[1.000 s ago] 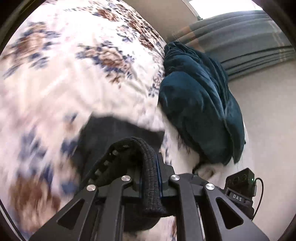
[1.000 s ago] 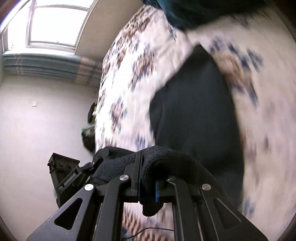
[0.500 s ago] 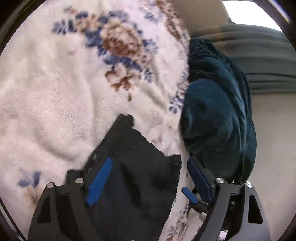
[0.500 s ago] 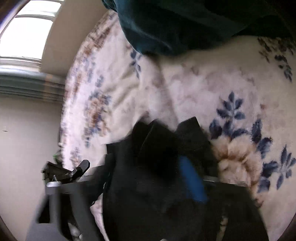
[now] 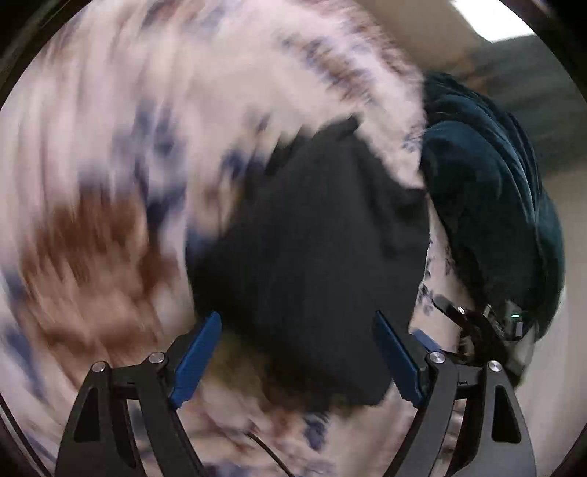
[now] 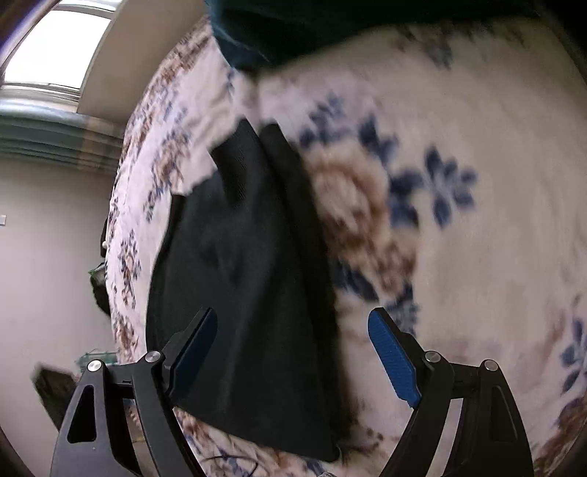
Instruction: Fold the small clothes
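Observation:
A small black garment (image 5: 312,235) lies folded on the floral blanket (image 5: 110,154); it also shows in the right wrist view (image 6: 242,279). My left gripper (image 5: 297,352) is open and empty, hovering over the garment's near edge. My right gripper (image 6: 293,352) is open and empty, its left finger (image 6: 190,348) over the garment's near part. The left wrist view is blurred by motion.
A dark teal blanket (image 5: 491,205) is heaped at the bed's edge, right of the garment; it sits at the top in the right wrist view (image 6: 330,25). The floral blanket (image 6: 458,183) spreads around. A curtain (image 6: 47,139) and wall lie beyond the bed.
Both grippers were shut on the black garment a second ago; they have opened, let it drop onto the blanket, and pulled back from it.

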The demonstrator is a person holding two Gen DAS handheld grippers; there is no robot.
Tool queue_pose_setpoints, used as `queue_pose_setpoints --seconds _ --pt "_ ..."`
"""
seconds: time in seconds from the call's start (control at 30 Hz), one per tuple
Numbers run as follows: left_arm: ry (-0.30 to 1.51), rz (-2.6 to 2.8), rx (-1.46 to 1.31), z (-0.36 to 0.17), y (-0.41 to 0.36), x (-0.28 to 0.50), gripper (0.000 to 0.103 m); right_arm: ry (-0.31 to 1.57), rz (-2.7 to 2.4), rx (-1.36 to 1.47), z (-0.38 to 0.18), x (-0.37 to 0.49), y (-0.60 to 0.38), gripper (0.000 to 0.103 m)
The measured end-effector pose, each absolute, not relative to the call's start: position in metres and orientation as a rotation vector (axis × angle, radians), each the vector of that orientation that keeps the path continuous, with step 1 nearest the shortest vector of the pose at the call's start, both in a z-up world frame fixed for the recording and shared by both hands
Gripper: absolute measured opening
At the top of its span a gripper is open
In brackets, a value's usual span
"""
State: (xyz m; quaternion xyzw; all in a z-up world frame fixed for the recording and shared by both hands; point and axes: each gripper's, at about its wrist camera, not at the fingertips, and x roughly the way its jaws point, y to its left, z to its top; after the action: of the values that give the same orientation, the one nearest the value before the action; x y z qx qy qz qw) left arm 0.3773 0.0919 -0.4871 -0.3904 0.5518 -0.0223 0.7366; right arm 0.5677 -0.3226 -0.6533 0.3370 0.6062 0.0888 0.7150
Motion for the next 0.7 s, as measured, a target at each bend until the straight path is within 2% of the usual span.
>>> queue_pose_setpoints --seconds 0.13,0.3,0.33,0.37,0.4,0.43,0.47,0.57,0.7 --pt "1.204 -0.029 -1.057 -0.541 0.081 0.379 0.084 1.408 0.261 0.782 -0.691 0.582 -0.316 0.088" --pt "1.083 0.02 -1.155 -0.562 0.079 0.391 0.084 1.42 0.42 0.877 -0.729 0.614 -0.293 0.088" --pt "1.045 0.015 -1.168 -0.558 0.08 0.392 0.079 1.42 0.432 0.889 -0.734 0.62 -0.289 0.088" --pt "1.024 0.018 -1.156 -0.554 0.082 0.392 0.066 1.421 0.433 0.902 -0.739 0.625 -0.286 0.088" --pt "1.026 0.012 -1.142 -0.552 0.084 0.393 0.061 1.415 0.424 0.919 -0.743 0.628 -0.284 0.088" --pt "1.026 -0.007 -1.133 -0.55 0.087 0.394 0.052 1.402 0.418 0.922 -0.745 0.629 -0.282 0.077" --pt "1.039 -0.028 -1.112 -0.547 0.09 0.395 0.048 1.392 0.404 0.898 -0.744 0.63 -0.281 0.045" --pt "1.114 -0.112 -0.989 -0.533 0.1 0.407 0.047 1.376 0.379 0.894 -0.744 0.616 -0.284 0.032" --pt "1.196 -0.26 -0.823 -0.506 0.12 0.428 0.047 1.312 0.303 1.014 -0.721 0.556 -0.291 0.026"
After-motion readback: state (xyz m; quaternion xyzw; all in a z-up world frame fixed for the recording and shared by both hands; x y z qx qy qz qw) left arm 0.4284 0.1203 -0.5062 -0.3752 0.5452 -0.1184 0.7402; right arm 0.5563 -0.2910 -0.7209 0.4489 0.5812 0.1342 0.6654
